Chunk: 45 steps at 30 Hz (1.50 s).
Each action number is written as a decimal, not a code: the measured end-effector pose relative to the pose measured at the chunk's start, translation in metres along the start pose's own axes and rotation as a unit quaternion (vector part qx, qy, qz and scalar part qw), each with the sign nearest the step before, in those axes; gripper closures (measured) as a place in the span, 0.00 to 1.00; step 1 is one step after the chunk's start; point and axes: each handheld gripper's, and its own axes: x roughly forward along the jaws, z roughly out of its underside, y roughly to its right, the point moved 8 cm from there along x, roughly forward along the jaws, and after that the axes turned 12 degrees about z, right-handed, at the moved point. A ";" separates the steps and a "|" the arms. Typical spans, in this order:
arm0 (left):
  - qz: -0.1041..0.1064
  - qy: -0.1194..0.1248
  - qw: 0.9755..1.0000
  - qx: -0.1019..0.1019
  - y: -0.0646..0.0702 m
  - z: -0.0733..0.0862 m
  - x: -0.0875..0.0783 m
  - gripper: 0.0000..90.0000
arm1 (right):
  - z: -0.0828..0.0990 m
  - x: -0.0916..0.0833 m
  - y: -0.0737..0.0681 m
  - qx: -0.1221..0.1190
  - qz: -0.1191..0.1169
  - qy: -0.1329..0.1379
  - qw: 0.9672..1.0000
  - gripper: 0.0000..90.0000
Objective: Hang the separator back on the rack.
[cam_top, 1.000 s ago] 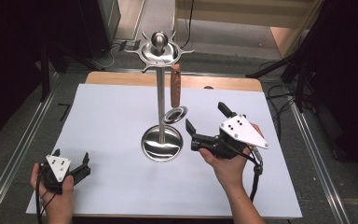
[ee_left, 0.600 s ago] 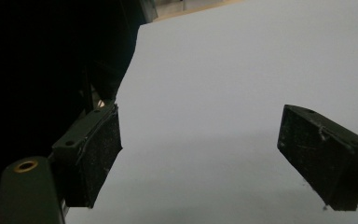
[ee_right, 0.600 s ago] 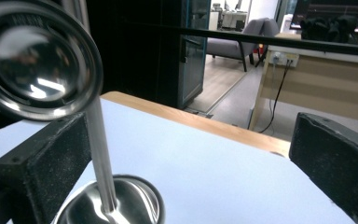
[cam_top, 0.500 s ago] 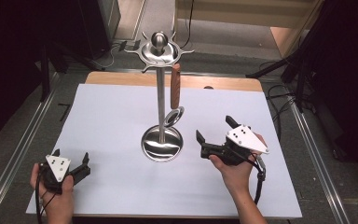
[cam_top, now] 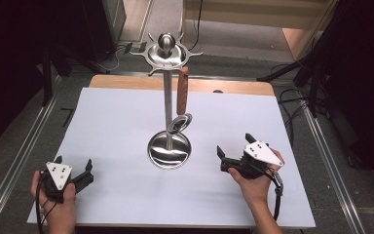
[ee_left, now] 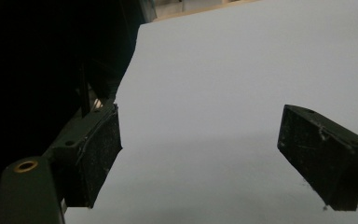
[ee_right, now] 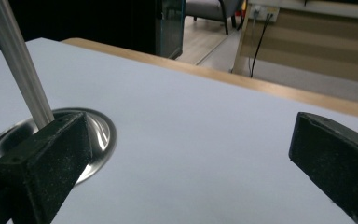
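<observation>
A steel utensil stand (cam_top: 167, 105) rises from a round base (cam_top: 169, 150) in the middle of the white table, with a hooked crown and ball (cam_top: 165, 46) on top. A utensil with a wooden handle (cam_top: 182, 90) hangs from one hook, its metal head (cam_top: 180, 123) just above the base. My right gripper (cam_top: 234, 145) is to the right of the base, open and holding nothing. Its own view shows the jaws wide apart (ee_right: 191, 163), with the base (ee_right: 98, 135) and pole (ee_right: 16, 60) behind the left one. My left gripper (cam_top: 74, 163) is open at the near left corner, over bare table (ee_left: 209, 154).
The white sheet (cam_top: 117, 126) covers the table, and a strip of wood (cam_top: 233, 87) shows along its far edge. Metal rails (cam_top: 326, 156) run down both sides. Cables and dark stands lie on the floor beyond.
My right gripper has drawn back from the hanging utensil's head, toward the person and a little to the right, still open. The left gripper has not moved.
</observation>
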 end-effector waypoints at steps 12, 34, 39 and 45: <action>0.002 0.002 1.000 -0.003 -0.001 0.000 0.000 0.16 | 0.034 0.002 0.040 0.045 0.019 -0.039 0.998 0.00; 0.002 0.000 1.000 -0.005 -0.001 0.000 0.000 0.16 | 0.070 -0.017 0.096 0.075 0.040 -0.081 0.993 0.00; 0.004 0.000 1.000 -0.010 -0.002 0.000 0.000 0.16 | 0.074 -0.023 0.104 0.078 0.045 -0.085 0.992 0.00; 0.004 0.000 1.000 -0.010 -0.002 0.000 0.000 0.16 | 0.080 -0.032 0.120 0.069 0.066 -0.088 0.992 0.00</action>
